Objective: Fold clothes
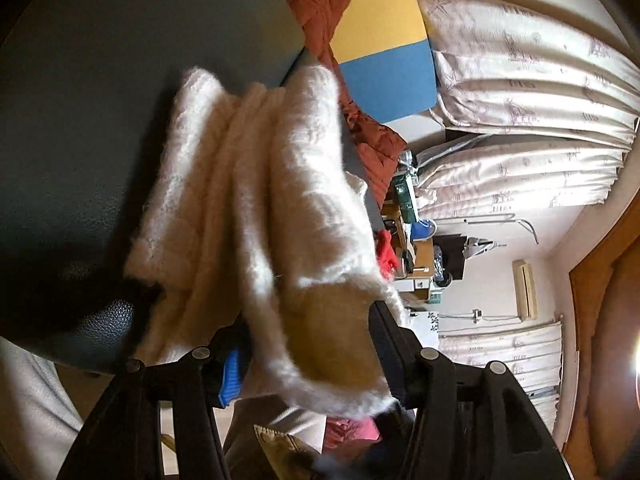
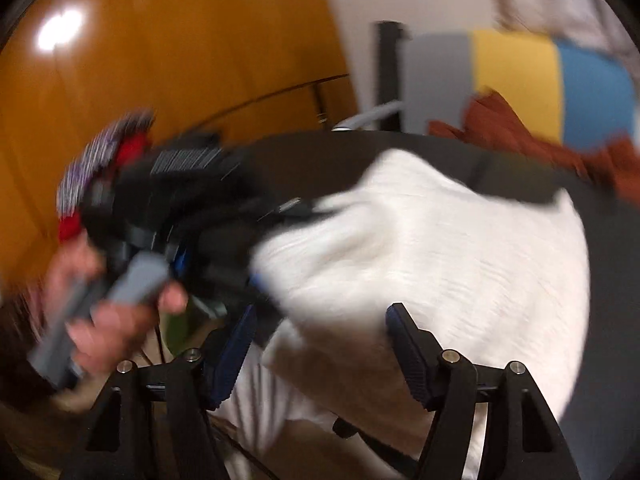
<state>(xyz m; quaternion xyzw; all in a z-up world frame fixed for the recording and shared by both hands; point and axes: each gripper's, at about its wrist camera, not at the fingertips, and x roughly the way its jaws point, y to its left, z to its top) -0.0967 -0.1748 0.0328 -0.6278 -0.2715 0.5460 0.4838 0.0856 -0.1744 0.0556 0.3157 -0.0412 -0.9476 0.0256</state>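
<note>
A white fuzzy knit garment (image 1: 260, 184) is bunched up over the edge of a dark round table (image 1: 100, 100). My left gripper (image 1: 308, 320) is under its near end. The fingers stand wide apart with the knit draped across them, and the blue pad of the left finger (image 1: 230, 376) shows. In the blurred right wrist view the garment (image 2: 440, 248) spreads over the table (image 2: 320, 152). My right gripper (image 2: 320, 320) is open just in front of the cloth, nothing pinched. A hand (image 2: 120, 320) holds the left gripper (image 2: 284, 244) at the garment's left edge.
A rust-red garment (image 1: 320, 4) (image 2: 520, 132) lies at the table's far side against a grey, yellow and blue panel (image 1: 380, 32) (image 2: 520, 76). Pale curtains (image 1: 520, 80) and a cluttered desk (image 1: 416, 240) stand beyond. A wooden door (image 2: 160, 60) is to the left.
</note>
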